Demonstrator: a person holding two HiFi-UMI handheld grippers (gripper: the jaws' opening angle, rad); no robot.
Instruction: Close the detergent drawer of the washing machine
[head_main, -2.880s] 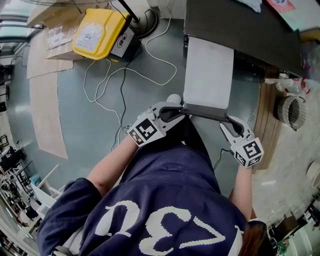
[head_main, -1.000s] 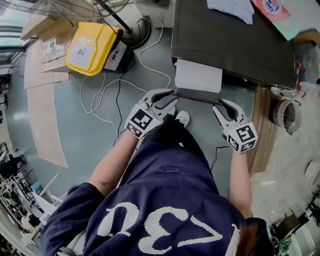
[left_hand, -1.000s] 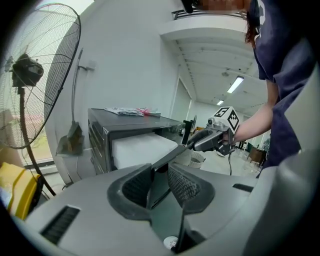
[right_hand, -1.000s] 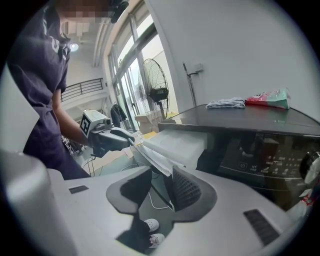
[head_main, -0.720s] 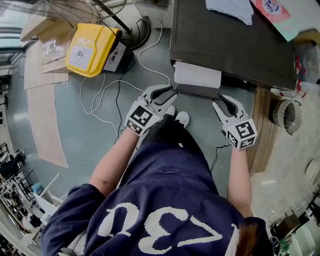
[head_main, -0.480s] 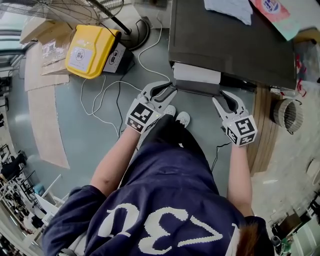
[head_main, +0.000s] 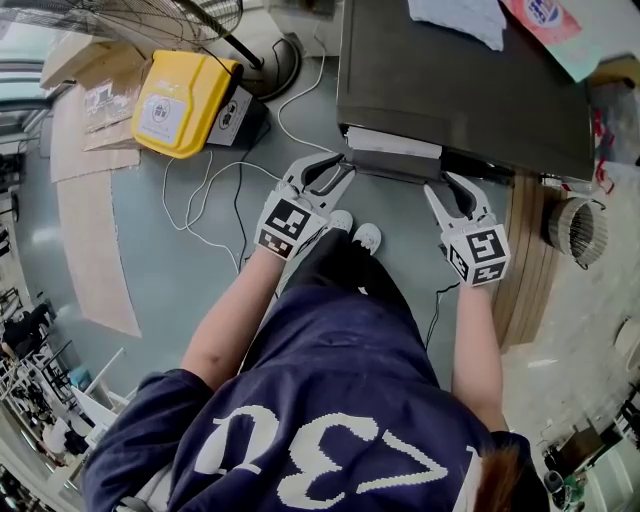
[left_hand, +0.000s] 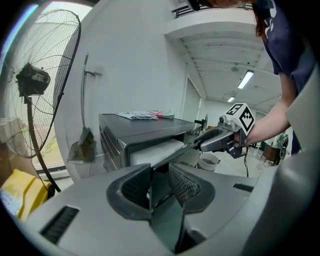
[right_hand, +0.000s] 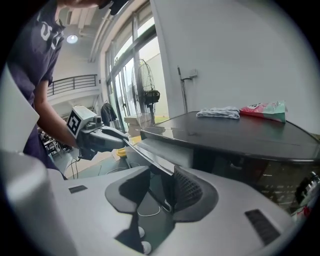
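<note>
Several cardboard sheets (head_main: 88, 210) lie on the grey floor (head_main: 170, 290) at the far left, with one yellow case (head_main: 185, 85) beside them and one standing fan (left_hand: 37, 82) near the white wall. A loose white cable (head_main: 215, 195) loops across the floor toward the person's two pale shoes (head_main: 366, 236).

Next comes the left gripper (head_main: 347, 166). Its jaws are drawn in to a narrow gap, and the left end of the drawer's dark front fills that gap, so it pinches that end.

One detergent drawer (head_main: 392, 143) sits at the front of the washing machine (head_main: 460, 75). It is almost home, with only a thin white sliver of it out from under the dark top. Two things lie on that top, a crumpled cloth (head_main: 455, 18) and a pink-and-green packet (head_main: 548, 14).

At the drawer's right end is the right gripper (head_main: 452, 186). Its jaws stand a little apart around the front panel. The panel lies against the ribbed pad, and floor shows between it and the other jaw.

Farther right, a wooden strip (head_main: 524, 255) runs along the floor, and one round ribbed basket (head_main: 578, 228) stands beyond it.
</note>
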